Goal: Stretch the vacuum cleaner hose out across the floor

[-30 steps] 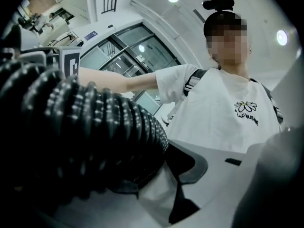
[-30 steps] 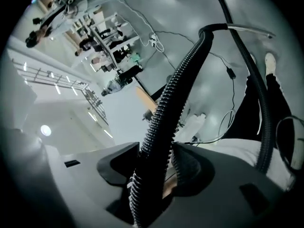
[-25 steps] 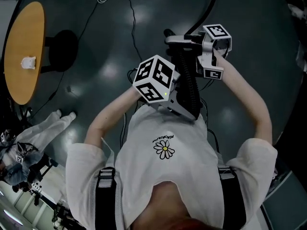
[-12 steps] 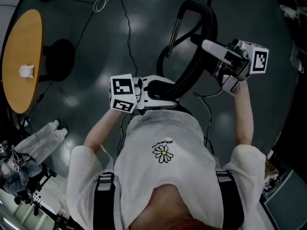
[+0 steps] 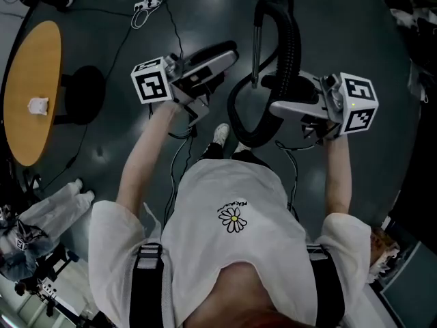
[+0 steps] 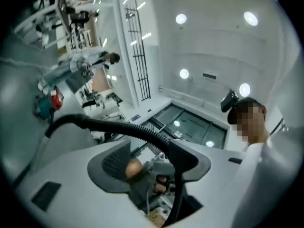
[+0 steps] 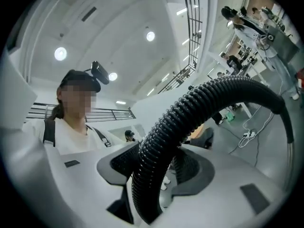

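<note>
Head view, far left: a round orange table [image 5: 31, 80] stands on the dark floor [image 5: 116, 149] with a small white object [image 5: 39, 106] on it, too small to identify. Thin cables [image 5: 179, 19] trail over the floor to the right of the table.

Next comes my left gripper [image 5: 222, 63], held out in front of me and pointing up and to the right in the frame. Its jaws have just been opening and stand apart with nothing between them. In the left gripper view [image 6: 152, 175], the vacuum cleaner hose [image 6: 118, 127] runs beyond the jaw tips, not between the pads.

Between my forearms, one white shoe [image 5: 220, 134] shows on the floor.

At centre, the black ribbed hose [image 5: 292, 46] comes down from the top of the frame just beside a grey metal tube [image 5: 257, 46]. It passes through my right gripper and curls into a loop in front of my body.

At right, my right gripper [image 5: 276, 96] points toward the left of the frame and pinches the hose. In the right gripper view [image 7: 156, 170], the ribbed hose [image 7: 190, 108] fills the gap between the two pads and arches away to the right.

The hose is lifted and bent, not laid out across the floor.
</note>
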The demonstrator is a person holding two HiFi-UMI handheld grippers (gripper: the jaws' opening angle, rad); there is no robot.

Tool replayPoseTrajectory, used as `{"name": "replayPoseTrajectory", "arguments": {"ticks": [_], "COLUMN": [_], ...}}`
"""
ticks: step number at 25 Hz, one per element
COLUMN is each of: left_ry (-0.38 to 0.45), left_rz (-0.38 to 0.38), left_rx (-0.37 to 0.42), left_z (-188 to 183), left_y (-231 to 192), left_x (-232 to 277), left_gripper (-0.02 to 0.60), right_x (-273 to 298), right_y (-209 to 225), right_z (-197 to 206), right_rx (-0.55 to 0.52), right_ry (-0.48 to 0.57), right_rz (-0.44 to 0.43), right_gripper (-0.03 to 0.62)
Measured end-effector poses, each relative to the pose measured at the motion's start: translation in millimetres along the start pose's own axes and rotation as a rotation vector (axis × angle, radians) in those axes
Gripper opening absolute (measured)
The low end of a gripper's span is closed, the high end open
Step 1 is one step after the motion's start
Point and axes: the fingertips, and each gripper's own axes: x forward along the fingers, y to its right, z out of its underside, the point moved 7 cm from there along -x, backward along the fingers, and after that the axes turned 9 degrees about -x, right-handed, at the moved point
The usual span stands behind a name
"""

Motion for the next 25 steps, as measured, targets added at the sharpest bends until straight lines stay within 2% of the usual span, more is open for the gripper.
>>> {"name": "replayPoseTrajectory", "arguments": {"ticks": [3, 4, 5, 7, 10, 12, 13, 15, 17, 19, 21, 22, 23, 24, 25], "left_ry": [-0.123, -0.159, -0.183, -0.181, -0.107, -0.105, -0.128, -0.173, -0.157, -0.16, -0.205, -0.224, -0.238, -0.247, -0.254], "left_rz": [0.098, 0.125, 0.149, 0.188, 0.245, 0.24, 0.211, 0.151, 0.141, 0.146, 0.157, 0.164, 0.179, 0.202, 0.23], "left_rx": [-0.203, -0.269, -0.326, -0.433, -0.638, -0.757, -0.791, -0.817, -0.836, -0.827, -0.763, -0.708, -0.648, -0.59, -0.541], "left_z": [11.5, 17.7, 23.7, 33.7, 48.3, 66.1, 77.1, 93.5, 98.7, 98.6, 96.9, 96.0, 95.1, 94.0, 92.5], "left_y": [-16.8, -21.3, -24.2, -29.7, -42.3, -53.0, -59.5, -72.3, -79.5, -80.2, -73.3, -67.8, -61.5, -54.5, -47.2], "left_x": [53.8, 64.5, 71.1, 75.1, 74.8, 75.9, 77.3, 81.4, 82.6, 83.4, 89.7, 94.7, 100.0, 104.9, 108.6], "left_gripper": [0.368, 0.412, 0.431, 0.431, 0.431, 0.431, 0.431, 0.431, 0.439, 0.437, 0.42, 0.383, 0.375, 0.367, 0.363], "right_x": [11.8, 14.4, 14.5, 9.3, 5.0, 8.0, 11.8, 21.3, 23.2, 19.6, 14.7, 12.4, 11.0, 10.1, 8.5], "right_y": [-10.3, -14.2, -17.9, -23.9, -31.0, -42.9, -51.2, -63.0, -66.2, -69.8, -71.8, -70.8, -68.7, -65.9, -62.5], "right_z": [26.1, 34.1, 40.2, 49.5, 68.8, 83.3, 89.0, 95.9, 102.7, 112.8, 126.2, 133.7, 141.1, 147.8, 152.5], "right_rx": [-0.033, -0.044, -0.049, -0.047, -0.055, -0.076, -0.095, -0.107, -0.064, -0.044, -0.051, -0.052, -0.046, -0.027, 0.018], "right_ry": [-0.099, -0.124, -0.134, -0.138, -0.165, -0.195, -0.216, -0.234, -0.211, -0.212, -0.271, -0.303, -0.317, -0.295, -0.228], "right_rz": [0.005, 0.014, 0.023, 0.044, 0.076, 0.068, 0.053, 0.02, 0.002, 0.02, 0.064, 0.091, 0.121, 0.154, 0.183], "right_gripper": [0.204, 0.204, 0.206, 0.207, 0.207, 0.207, 0.207, 0.207, 0.207, 0.207, 0.206, 0.206, 0.206, 0.206, 0.206]}}
